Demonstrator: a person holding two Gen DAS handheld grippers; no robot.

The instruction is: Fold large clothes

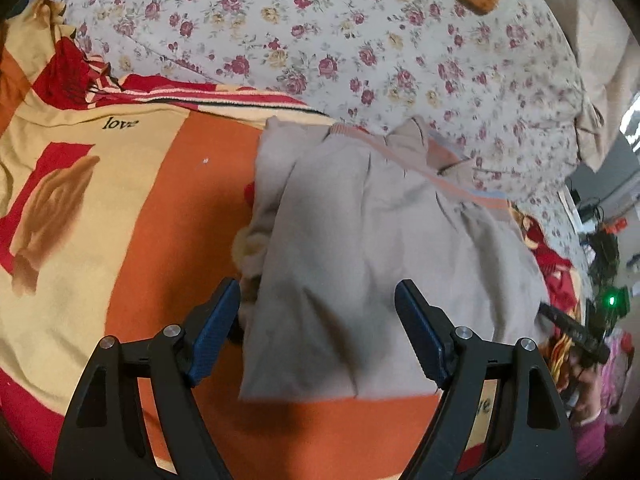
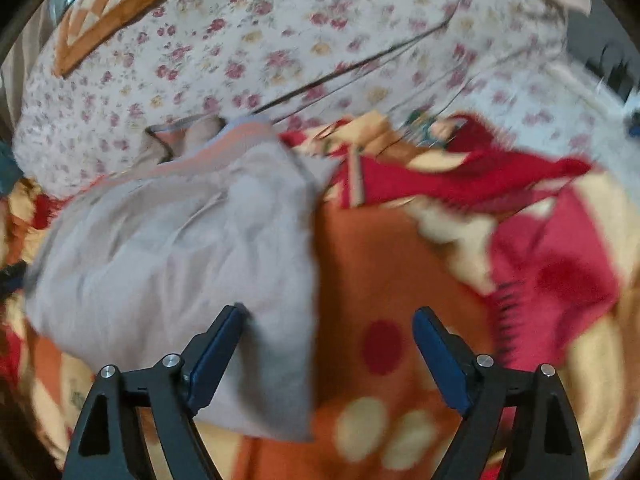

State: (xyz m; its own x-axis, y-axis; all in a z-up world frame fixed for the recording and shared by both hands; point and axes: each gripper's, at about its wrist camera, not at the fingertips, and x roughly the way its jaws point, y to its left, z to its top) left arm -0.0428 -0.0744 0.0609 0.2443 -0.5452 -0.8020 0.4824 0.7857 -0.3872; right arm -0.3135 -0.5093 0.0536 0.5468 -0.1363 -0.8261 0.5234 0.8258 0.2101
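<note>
Left tongs (image 1: 318, 322) apart, nothing clamped; pale grey soft cotton garment with pink-striped waistband (image 1: 360, 240), partly folded, lies directly ahead between blue pads on orange-red-cream patterned fleece blanket (image 1: 120, 208). Right tongs (image 2: 328, 344) apart, empty; garment's near corner just beside left pad. Judged light, limp, crease-prone: take hem corners. Count: one garment, one blanket, one floral quilt (image 1: 320, 40).
</note>
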